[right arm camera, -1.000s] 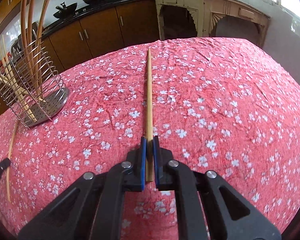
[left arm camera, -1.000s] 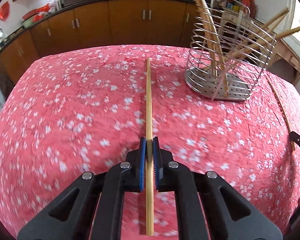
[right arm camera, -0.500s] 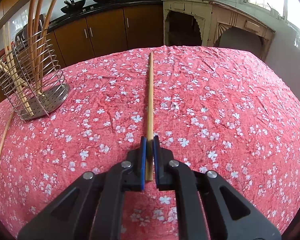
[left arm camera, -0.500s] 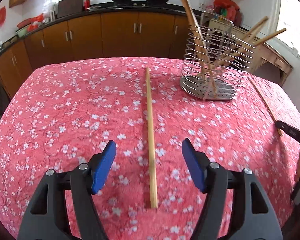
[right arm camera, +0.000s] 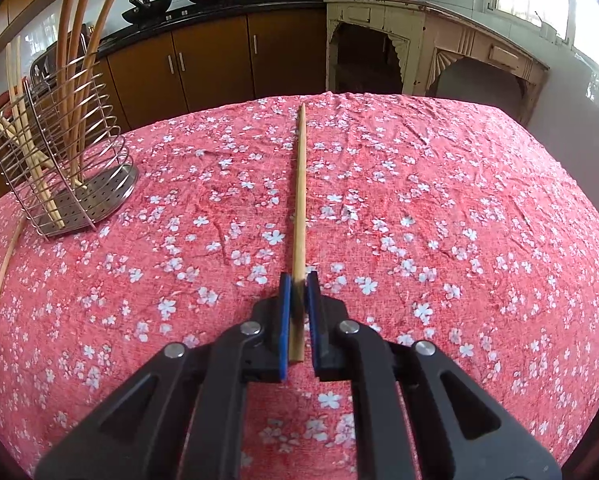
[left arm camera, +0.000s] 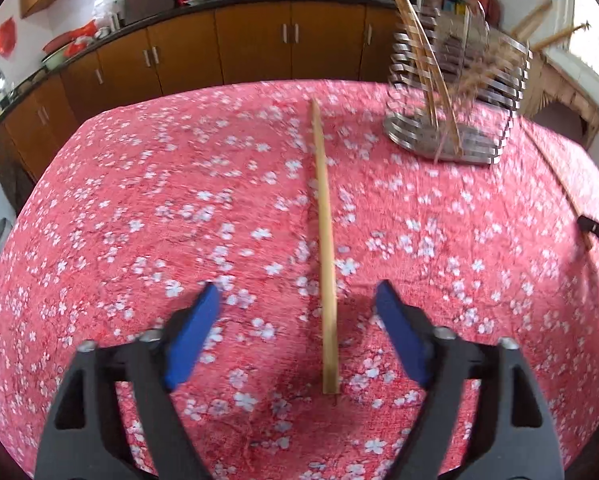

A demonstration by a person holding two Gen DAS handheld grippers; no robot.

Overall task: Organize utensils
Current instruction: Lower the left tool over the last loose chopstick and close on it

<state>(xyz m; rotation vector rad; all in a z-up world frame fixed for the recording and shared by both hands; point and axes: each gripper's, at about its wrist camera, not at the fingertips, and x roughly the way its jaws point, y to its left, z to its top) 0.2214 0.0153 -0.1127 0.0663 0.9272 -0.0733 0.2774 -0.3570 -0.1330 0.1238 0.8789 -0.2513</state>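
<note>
kitchen cabinets stood behind the table under its pink flowered cloth (left arm camera: 147, 208). my left gripper (left arm camera: 299, 332) had just been opening; its jaws stood wide, touching nothing, and the chopstick (left arm camera: 326, 264) it had clamped a second before lay loose on the cloth between them. my right gripper (right arm camera: 298, 312) had only just begun to part around its own chopstick (right arm camera: 299, 200); i could not tell if the pads pressed. ahead-right of the left one sat the wire holder (left arm camera: 455, 92), sticks already inside. both chopsticks seemingly laid down, not stowed.

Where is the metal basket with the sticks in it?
In the left wrist view, the metal basket stands on the pink tablecloth, far right, beyond the loose stick.
</note>
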